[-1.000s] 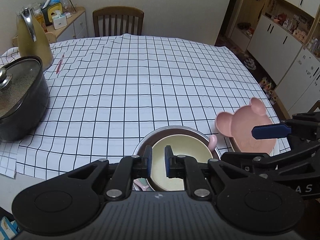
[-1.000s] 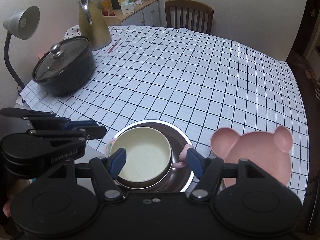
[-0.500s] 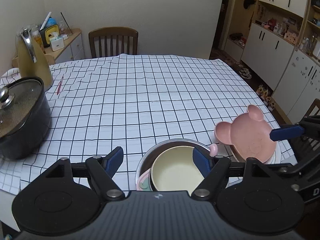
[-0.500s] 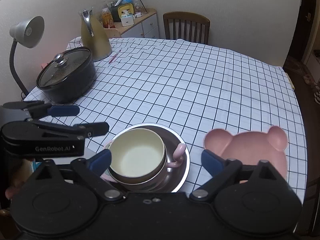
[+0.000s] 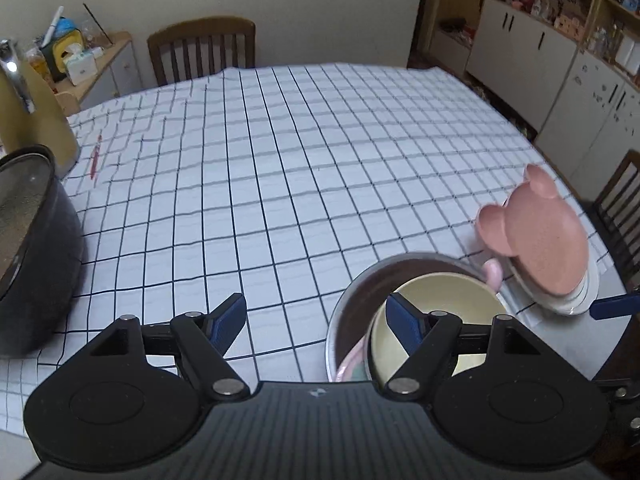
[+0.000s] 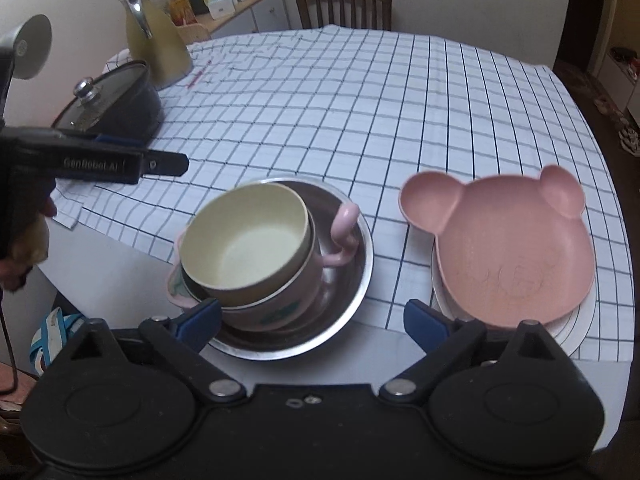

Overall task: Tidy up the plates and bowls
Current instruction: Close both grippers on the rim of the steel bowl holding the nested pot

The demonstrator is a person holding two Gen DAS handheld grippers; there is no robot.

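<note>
Both hand-held grippers (left point(image 5: 316, 322), right point(image 6: 312, 322)) gape empty; cream bowl point(image 6: 244, 240) nests in steel bowl point(image 6: 352, 280).

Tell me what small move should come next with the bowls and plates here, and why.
Probably draw both grippers back from the dishes. The cream bowl already sits nested in the pink handled cup inside the steel bowl, and the pink bear plate lies on the white plate. The left gripper and right gripper have open jaws holding nothing.
</note>
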